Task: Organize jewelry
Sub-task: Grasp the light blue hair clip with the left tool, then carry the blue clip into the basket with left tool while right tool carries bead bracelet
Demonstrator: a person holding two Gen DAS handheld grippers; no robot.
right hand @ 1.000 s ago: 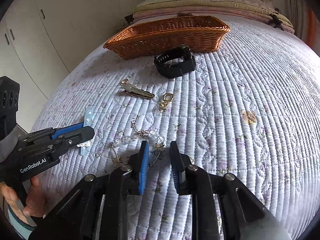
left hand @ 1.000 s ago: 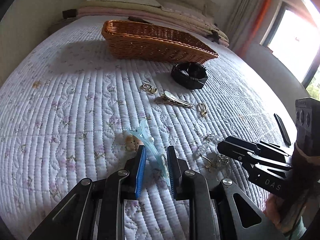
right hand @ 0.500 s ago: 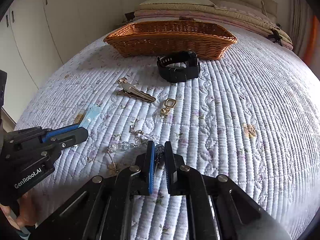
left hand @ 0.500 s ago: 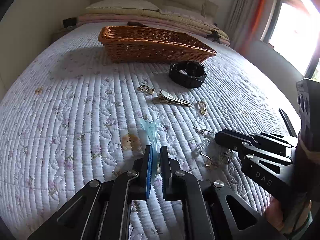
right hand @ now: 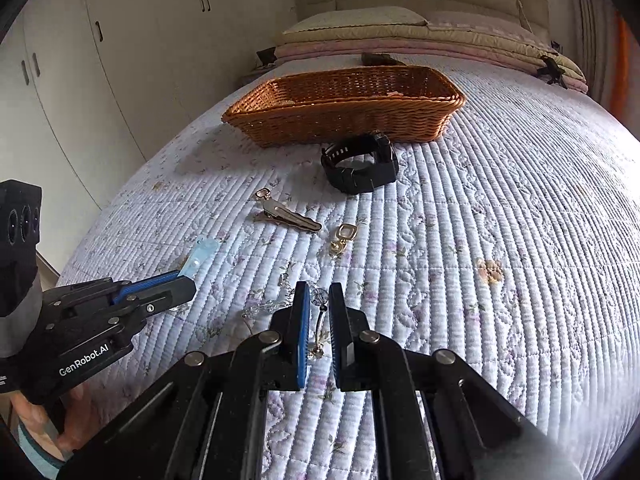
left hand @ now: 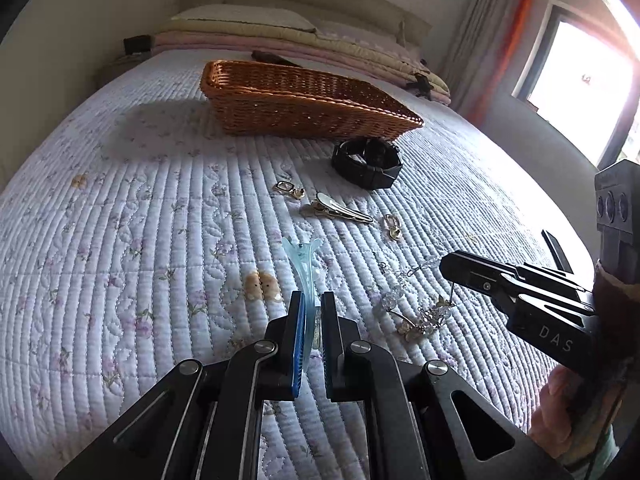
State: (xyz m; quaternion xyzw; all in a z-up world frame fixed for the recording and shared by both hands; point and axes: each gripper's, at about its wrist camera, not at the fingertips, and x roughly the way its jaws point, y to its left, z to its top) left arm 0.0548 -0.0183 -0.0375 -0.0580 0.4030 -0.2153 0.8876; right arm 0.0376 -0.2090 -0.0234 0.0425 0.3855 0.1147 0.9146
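Left hand-held gripper (left hand: 311, 322) is shut tight on the blue hair clip (left hand: 301, 264). Right hand-held gripper (right hand: 319, 316) pinches the bead chain (left hand: 416, 304), just off the bed (right hand: 500, 200). Lift both slow & carry to the basket (right hand: 344, 120), w/o snagging.

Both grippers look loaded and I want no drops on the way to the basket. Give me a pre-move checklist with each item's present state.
1. Left gripper shut on the blue hair clip: ok.
2. Right gripper shut on the crystal bracelet: ok, though it pinches only a thin part.
3. Bracelet fully off the quilt: not ok, its chain trails on the fabric.
4. Clip clear of the quilt: cannot tell.
5. Wicker basket open and reachable: ok.
6. Path clear: not ok, the black watch, silver clip and gold earrings lie between.
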